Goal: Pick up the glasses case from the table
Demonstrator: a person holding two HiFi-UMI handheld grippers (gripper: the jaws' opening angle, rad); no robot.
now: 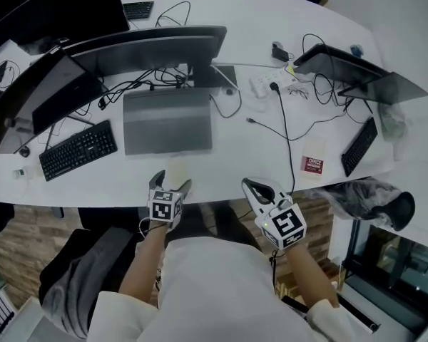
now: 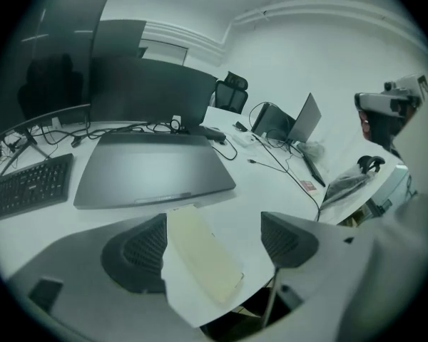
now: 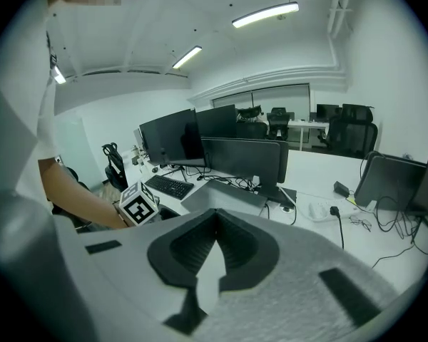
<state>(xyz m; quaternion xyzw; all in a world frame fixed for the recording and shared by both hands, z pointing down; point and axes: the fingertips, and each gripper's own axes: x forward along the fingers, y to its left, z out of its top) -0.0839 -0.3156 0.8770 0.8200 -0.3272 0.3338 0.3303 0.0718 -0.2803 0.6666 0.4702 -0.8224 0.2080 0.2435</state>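
The glasses case [image 2: 201, 255] is a flat cream oblong lying on the white table [image 1: 228, 155] close to its near edge; in the head view the case [image 1: 177, 169] shows only faintly. My left gripper [image 2: 214, 228] is open, with its jaws on either side of the case and the left pad right against it. In the head view this left gripper [image 1: 171, 184] sits at the table edge below the laptop. My right gripper [image 1: 259, 190] hovers off the table edge to the right, away from the case. In its own view, the right gripper [image 3: 215, 223] is shut with nothing between its pads.
A closed grey laptop [image 1: 167, 120] lies just beyond the case, with a black keyboard [image 1: 78, 149] to its left and a monitor [image 1: 153, 48] behind. Cables, a power strip [image 1: 269, 83], a red card [image 1: 313, 164], a second keyboard [image 1: 359, 145] and a plastic bag [image 1: 367, 193] are at right.
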